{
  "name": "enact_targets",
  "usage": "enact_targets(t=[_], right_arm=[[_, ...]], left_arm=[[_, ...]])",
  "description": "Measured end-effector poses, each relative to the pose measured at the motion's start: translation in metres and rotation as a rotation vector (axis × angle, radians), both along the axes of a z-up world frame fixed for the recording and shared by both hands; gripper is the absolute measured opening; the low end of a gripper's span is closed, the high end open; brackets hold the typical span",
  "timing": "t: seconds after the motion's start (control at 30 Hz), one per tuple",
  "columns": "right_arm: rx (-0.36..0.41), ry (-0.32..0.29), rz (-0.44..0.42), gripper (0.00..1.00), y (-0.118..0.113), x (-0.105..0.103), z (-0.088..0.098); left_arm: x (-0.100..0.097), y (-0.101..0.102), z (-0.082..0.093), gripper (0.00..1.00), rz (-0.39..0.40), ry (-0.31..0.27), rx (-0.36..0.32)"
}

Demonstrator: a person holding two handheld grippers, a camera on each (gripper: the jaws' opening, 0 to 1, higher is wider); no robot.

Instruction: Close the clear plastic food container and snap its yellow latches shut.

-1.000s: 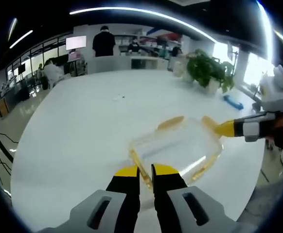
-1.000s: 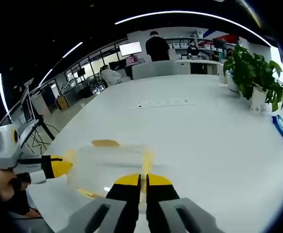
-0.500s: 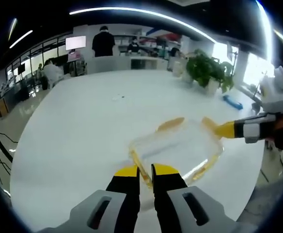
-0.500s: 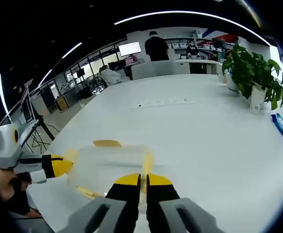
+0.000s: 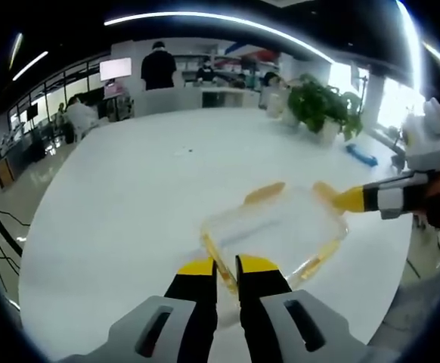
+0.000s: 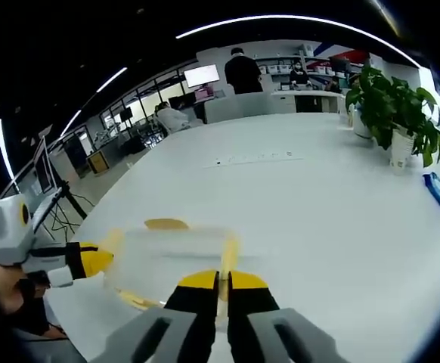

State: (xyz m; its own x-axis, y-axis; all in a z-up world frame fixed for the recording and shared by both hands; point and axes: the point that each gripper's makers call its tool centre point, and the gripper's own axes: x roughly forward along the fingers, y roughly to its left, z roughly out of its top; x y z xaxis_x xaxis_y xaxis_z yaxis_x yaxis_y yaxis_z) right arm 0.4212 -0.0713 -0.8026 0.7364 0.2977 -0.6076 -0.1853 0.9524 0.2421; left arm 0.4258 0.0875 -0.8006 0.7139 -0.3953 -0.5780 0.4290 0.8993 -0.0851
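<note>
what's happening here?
A person with a pair of tongs in each hand is working on a clear plastic container on a white table. The left tongs sit at its near edge, the right tongs at the opposite edge, both nearly shut. Its yellow latches stick outward, apparently unsnapped.

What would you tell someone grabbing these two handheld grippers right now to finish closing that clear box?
Left gripper: jaws shut on the near yellow latch of the clear container.
Right gripper: jaws shut on the latch at the opposite end.
The container sits on the white table, lid apparently down.
A side latch sticks outward, seemingly unsnapped.
Left: press all latches down; whether the gripped ones are snapped can't be told.
</note>
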Motion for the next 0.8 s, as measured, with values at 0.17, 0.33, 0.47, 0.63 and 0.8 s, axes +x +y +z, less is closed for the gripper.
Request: enact_targets(t=[0.17,0.33,0.47,0.63,0.8], right_arm=[[0.01,-0.002,-0.004,0.0,0.002,0.001,-0.001],[0.023,-0.01,-0.01,0.0,0.001,0.0,-0.001],[0.032,-0.005,-0.017,0.0,0.0,0.001,-0.001],[-0.007,0.01,-0.02,0.03,-0.008,-0.001,-0.007],[-0.003,0.015,-0.026,0.07,-0.012,-0.005,-0.007]], left_arm=[[0.001,-0.001,-0.001,0.06,0.001,-0.002,-0.005],[0.0,-0.004,-0.001,0.06,-0.011,-0.025,0.017],[0.001,-0.004,-0.001,0.07,-0.02,-0.022,0.019],[0.001,-0.002,-0.001,0.09,-0.064,-0.046,0.085],[0.003,0.006,-0.001,0.12,-0.045,-0.033,0.037]])
